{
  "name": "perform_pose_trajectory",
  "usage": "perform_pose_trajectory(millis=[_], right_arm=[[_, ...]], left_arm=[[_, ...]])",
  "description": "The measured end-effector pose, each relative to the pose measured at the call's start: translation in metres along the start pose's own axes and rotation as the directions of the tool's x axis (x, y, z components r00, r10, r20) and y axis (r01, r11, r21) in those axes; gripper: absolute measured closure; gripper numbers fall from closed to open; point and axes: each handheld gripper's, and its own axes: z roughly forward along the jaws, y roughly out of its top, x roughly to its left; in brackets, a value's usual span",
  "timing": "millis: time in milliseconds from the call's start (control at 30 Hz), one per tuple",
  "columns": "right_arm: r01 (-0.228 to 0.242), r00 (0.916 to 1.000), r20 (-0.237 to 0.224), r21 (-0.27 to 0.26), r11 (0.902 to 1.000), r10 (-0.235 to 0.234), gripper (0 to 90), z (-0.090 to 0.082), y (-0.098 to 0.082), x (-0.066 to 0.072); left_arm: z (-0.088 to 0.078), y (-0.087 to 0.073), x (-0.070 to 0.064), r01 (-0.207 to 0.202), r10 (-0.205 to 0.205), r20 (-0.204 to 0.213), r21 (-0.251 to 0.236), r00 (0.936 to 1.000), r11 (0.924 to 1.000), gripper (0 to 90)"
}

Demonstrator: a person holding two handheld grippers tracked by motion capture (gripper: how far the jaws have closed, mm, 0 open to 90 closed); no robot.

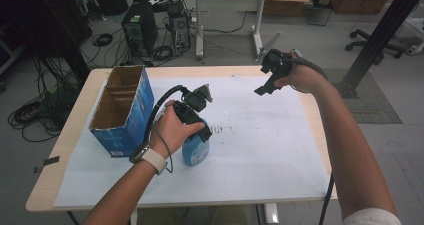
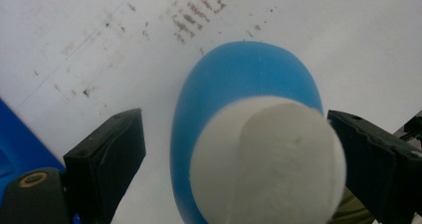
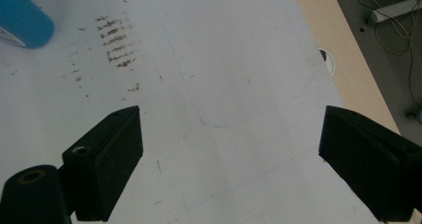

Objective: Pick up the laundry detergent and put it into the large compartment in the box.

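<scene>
Dim, even room light; the white sheet [image 1: 260, 135] reads brightest. The bottle's white cap [image 2: 268, 164] is blurred, too close for focus.

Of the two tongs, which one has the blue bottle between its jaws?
The left tongs: their open jaws stand on either side of the blue bottle with the white cap. The right tongs hang open above bare white paper.

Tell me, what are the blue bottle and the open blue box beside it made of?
The blue bottle looks like smooth plastic with a dull sheen and a matte white cap. The box seems to be cardboard: printed glossy blue outside, raw brown inside with folded flaps.
</scene>
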Motion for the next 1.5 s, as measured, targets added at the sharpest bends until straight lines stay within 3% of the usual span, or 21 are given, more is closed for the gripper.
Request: perform_pose_trajectory(millis=[600,1000,1500], right_arm=[[-0.004,1.0,0.002,0.004,1.0,0.004,10.2,-0.0005,-0.0009,0.0],[-0.005,1.0,0.004,0.007,1.0,0.005,10.2,-0.0005,-0.0018,0.0002],[-0.003,1.0,0.007,0.002,1.0,0.003,10.3,0.0005,-0.0023,0.0003]], left_arm=[[0.0063,-0.0005,0.0029,0.018,-0.018,0.02,0.008,0.9996,0.9998,26.1],[0.0061,0.0005,0.0009,0.002,-0.003,0.018,0.008,0.9998,1.0,35.5],[0.0052,0.001,-0.0003,-0.015,0.015,0.009,0.004,0.9998,0.9999,36.7]])
